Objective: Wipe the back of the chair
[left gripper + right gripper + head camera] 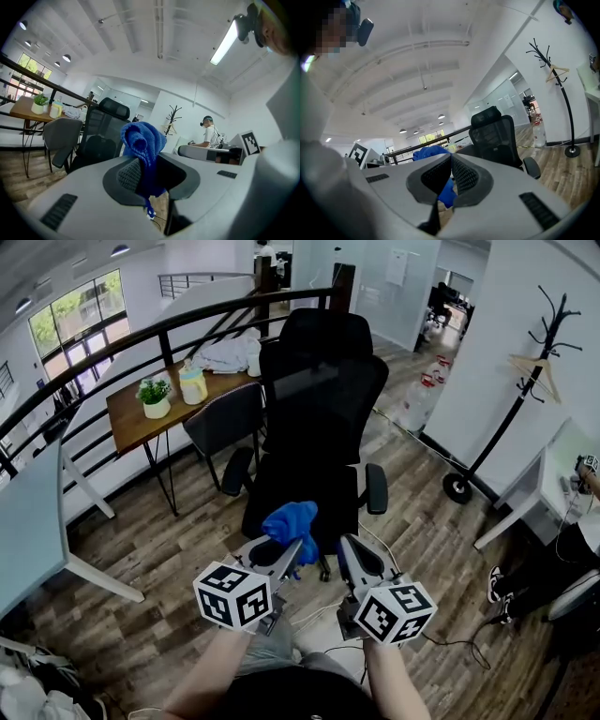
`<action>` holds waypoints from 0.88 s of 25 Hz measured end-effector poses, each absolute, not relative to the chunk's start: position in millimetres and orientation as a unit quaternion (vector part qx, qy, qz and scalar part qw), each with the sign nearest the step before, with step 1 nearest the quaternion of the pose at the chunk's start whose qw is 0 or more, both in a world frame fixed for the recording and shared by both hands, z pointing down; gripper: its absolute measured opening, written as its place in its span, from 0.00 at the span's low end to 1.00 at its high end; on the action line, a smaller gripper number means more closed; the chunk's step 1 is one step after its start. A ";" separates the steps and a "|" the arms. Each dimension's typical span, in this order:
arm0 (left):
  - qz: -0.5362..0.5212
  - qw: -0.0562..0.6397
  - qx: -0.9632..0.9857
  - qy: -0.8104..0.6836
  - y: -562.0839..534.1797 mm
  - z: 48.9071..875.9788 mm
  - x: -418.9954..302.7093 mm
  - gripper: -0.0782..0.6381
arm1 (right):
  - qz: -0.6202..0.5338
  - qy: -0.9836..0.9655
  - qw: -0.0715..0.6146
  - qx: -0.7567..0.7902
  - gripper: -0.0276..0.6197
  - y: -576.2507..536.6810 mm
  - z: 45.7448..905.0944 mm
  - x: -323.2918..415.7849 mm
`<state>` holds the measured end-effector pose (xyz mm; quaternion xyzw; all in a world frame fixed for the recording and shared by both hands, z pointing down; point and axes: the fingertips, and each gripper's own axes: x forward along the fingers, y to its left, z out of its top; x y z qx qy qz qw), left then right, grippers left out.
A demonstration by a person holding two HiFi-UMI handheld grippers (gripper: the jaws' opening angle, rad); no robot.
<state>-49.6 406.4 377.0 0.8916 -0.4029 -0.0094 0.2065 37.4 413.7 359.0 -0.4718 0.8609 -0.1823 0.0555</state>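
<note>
A black mesh office chair (323, 399) with a headrest stands in front of me on the wooden floor, its seat toward me. My left gripper (290, 552) is shut on a bunched blue cloth (292, 521), held low in front of the seat. In the left gripper view the blue cloth (141, 142) bulges up from between the pads of the left gripper (146, 165), with the chair (100, 129) behind it. My right gripper (347, 547) is beside the left one. In its own view the right gripper (451, 162) is shut on nothing, left of the chair (494, 136).
A wooden desk (141, 413) with a potted plant, a bottle and white fabric stands left of the chair, with a grey chair (225, 423) tucked against it. A black railing (112, 348) runs behind. A coat rack (525, 381) stands right. Cables (450, 645) lie on the floor.
</note>
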 end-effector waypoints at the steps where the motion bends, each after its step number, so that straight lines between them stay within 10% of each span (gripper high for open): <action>1: -0.007 0.209 0.891 -0.403 406.5 379.5 -47.0 0.23 | -0.185 0.859 0.053 -0.474 0.09 412.4 362.3 40.7; 22: 0.006 0.211 0.894 -0.394 234.6 387.9 -64.6 0.23 | -0.204 0.838 0.063 -0.502 0.09 247.0 374.8 33.8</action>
